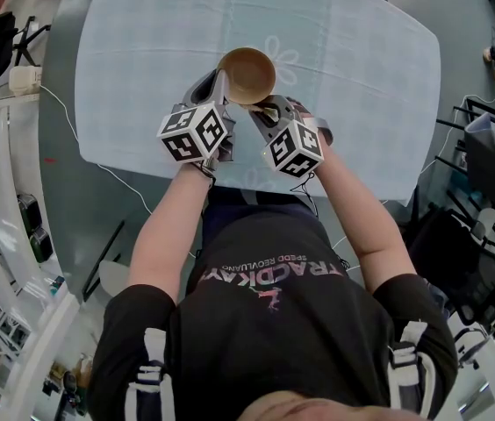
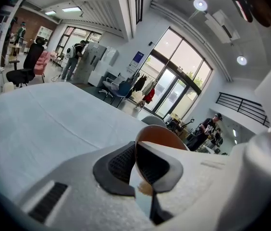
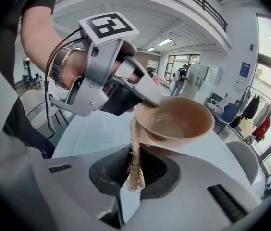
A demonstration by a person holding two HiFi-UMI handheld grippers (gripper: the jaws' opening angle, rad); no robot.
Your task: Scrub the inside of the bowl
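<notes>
The right gripper is clenched on a scrubber, a thin fibrous strip. The left gripper grips the rim of the bowl, which sits over the table by the middle of its near edge.

Lift the scrubber over the rim. Press it round the inner wall, with a firm left grip to steady the bowl.

Only the right gripper view shows the scrubber. Only the head view shows where the bowl is on the table.
</notes>
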